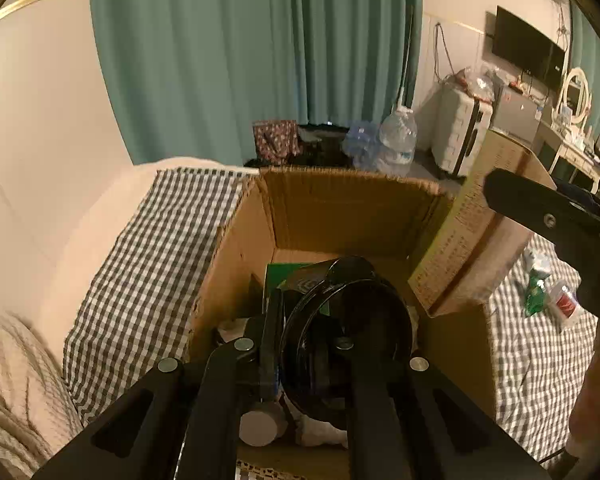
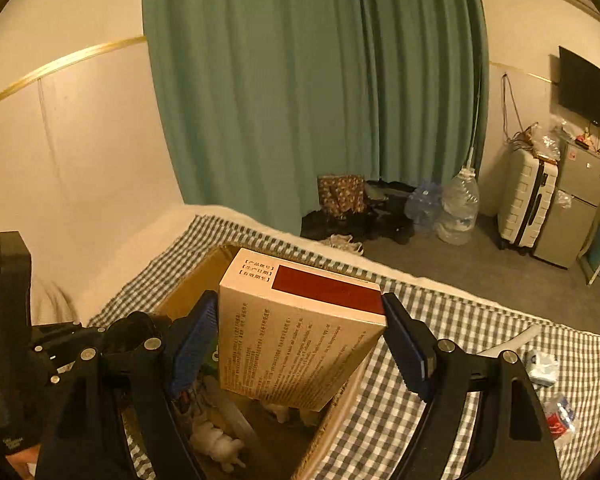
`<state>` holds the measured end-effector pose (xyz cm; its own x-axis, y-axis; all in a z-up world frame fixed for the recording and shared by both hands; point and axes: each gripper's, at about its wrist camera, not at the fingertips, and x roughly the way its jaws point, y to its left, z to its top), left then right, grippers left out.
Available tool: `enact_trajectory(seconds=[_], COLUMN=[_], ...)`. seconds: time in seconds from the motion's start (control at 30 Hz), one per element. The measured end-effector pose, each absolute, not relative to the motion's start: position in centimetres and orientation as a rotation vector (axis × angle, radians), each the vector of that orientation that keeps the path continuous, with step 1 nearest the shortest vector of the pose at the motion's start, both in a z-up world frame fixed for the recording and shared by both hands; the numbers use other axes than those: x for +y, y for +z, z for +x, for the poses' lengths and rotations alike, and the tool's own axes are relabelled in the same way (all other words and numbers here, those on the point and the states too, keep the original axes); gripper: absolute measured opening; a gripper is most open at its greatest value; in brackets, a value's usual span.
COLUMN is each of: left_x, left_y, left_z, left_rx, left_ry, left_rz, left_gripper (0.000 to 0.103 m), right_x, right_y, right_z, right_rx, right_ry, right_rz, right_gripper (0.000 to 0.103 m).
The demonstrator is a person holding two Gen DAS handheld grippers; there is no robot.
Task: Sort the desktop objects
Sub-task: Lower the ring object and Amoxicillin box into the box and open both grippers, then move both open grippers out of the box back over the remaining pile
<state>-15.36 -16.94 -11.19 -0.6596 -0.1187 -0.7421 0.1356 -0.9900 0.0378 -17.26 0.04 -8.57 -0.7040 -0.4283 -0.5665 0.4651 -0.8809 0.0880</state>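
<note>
Two loads we hold above the cardboard box point(image 1: 236, 248), left gripper point(image 1: 300, 332) clamped on black lid point(image 1: 348, 320), right gripper point(image 2: 300, 340) spread wide gripping printed carton point(image 2: 296, 340), checked bedcover point(image 1: 148, 264) bare beside box walls.

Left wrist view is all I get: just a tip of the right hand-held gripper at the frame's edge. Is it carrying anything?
Observer: Yes. The right hand-held gripper is clamped on a beige carton, one pad on each side.
Operator: Where is that relative to the box?
Observer: Over the opening of the cardboard box, with the carton's lower end towards the inside.
Operator: Orientation?
Observer: Tilted. The end with the red panel is up and away from the camera, and the printed side faces it.
</note>
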Motion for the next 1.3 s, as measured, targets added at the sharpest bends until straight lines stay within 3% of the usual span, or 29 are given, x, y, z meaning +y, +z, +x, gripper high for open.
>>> enact_trajectory(seconds=[0.4, 0.47, 0.53, 0.6, 0.77, 0.9, 1.3], left_x=[-17.3, -17.3, -17.4, -17.5, -17.6, -17.3, -15.5], left_y=[-14.4, -14.5, -14.5, -14.4, -13.7, -12.2, -7.9], left_z=[-16.5, -16.4, -16.4, -16.3, -15.9, -15.3, -13.4], left_rx=[0.026, 0.023, 0.034, 0.034, 0.039, 0.030, 0.026], left_ry=[-2.699, -2.688, -2.680, -2.670, -2.669, -2.686, -2.758], left_rz=[1.334, 1.336, 1.346, 1.343, 1.329, 1.272, 1.181], left_gripper=[0.009, 0.013, 0.027, 0.035, 0.036, 0.068, 0.074], right_x=[-1.0, -1.4, -1.6, -1.7, -1.6, -0.9, 3.1], right_y=[-12.6, -13.0, -13.0, -12.9, -11.8, -10.5, -6.1], right_z=[-19.9, -20.0, -19.8, -20.1, -19.7, -19.0, -16.2], right_rx=[0.101, 0.137, 0.156, 0.156, 0.160, 0.133, 0.058], right_ry=[-2.489, -2.484, -2.492, -2.499, -2.520, -2.551, -2.643], right_rz=[0.932, 0.943, 0.940, 0.938, 0.910, 0.889, 0.821], right_gripper=[0.081, 0.081, 0.081, 0.083, 0.084, 0.086, 0.088])
